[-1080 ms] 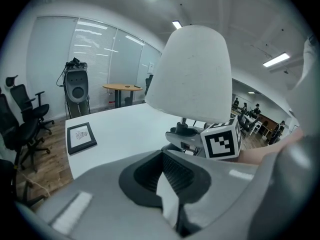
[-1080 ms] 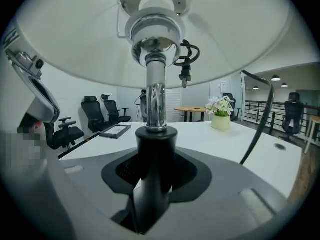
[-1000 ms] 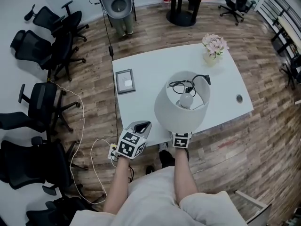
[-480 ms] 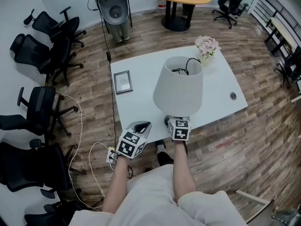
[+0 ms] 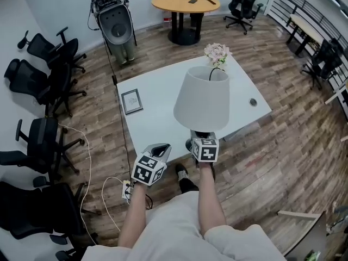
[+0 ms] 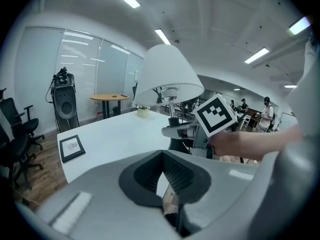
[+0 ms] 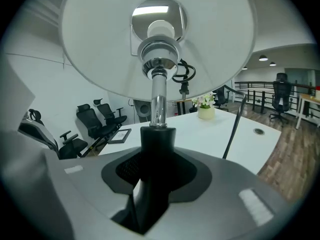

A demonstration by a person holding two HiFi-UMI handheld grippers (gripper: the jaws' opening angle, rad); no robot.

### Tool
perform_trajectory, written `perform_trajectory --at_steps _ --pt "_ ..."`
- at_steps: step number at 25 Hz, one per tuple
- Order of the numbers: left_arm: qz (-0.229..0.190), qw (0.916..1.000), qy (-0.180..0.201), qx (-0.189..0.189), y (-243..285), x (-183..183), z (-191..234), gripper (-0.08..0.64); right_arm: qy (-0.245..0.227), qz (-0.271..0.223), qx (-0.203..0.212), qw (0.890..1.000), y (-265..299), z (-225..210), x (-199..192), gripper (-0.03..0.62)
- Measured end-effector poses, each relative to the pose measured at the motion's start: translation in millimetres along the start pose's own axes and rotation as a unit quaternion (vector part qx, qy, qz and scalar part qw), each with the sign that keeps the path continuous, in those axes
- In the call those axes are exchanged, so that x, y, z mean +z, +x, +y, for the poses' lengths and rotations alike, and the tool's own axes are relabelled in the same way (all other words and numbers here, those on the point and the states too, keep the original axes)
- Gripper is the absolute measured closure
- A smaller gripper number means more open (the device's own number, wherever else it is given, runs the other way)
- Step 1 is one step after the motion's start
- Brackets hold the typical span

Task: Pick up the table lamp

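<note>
The table lamp [image 5: 202, 98] has a wide white shade, a chrome stem [image 7: 157, 104] and a black lower neck. It stands upright at the near edge of the white table [image 5: 163, 121]. My right gripper [image 5: 204, 145] is shut on the black neck just under the shade; in the right gripper view [image 7: 155, 161] the neck fills the jaws. Whether the lamp's foot touches the table is hidden. The lamp's black cord [image 7: 231, 129] hangs from the shade. My left gripper [image 5: 155, 155] hovers off the table's near edge, left of the lamp, shut on nothing [image 6: 167, 181]. The lamp [image 6: 167, 79] shows ahead of it.
A small framed picture [image 5: 132, 100] lies on the table's left side and a pot of flowers [image 5: 216, 53] stands at its far edge. Black office chairs [image 5: 41, 75] line the left. A round wooden table [image 5: 186, 1] and a grey machine [image 5: 115, 23] stand beyond. A power strip [image 5: 128, 188] lies on the floor.
The lamp has swung from tilted toward me, with its bulb and coiled cord showing inside the shade, to upright with the shade seen from the side. The left gripper has hardly moved.
</note>
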State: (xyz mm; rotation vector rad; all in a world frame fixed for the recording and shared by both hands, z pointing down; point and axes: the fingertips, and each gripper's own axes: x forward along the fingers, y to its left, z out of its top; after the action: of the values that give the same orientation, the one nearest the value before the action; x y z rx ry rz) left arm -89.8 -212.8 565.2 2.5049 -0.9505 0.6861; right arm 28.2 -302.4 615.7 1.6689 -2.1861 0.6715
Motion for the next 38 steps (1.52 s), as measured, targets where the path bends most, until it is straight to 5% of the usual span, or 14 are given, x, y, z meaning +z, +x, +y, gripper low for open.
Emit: perform_trajectory --at_steps 18,38 --pt "-0.04 0.9989 -0.009 -0.021 -50.0 -27.6 -82.0 0.56 -0.005 0.005 0.024 1.0 -117.4 42.8 -55.9 0.434" --pt "-0.094 0.9943 -0.026 0.043 -33.7 71.2 -88.7 0.56 -0.022 -0.038 0.079 0.996 -141.4 0.1 24.3 0.434"
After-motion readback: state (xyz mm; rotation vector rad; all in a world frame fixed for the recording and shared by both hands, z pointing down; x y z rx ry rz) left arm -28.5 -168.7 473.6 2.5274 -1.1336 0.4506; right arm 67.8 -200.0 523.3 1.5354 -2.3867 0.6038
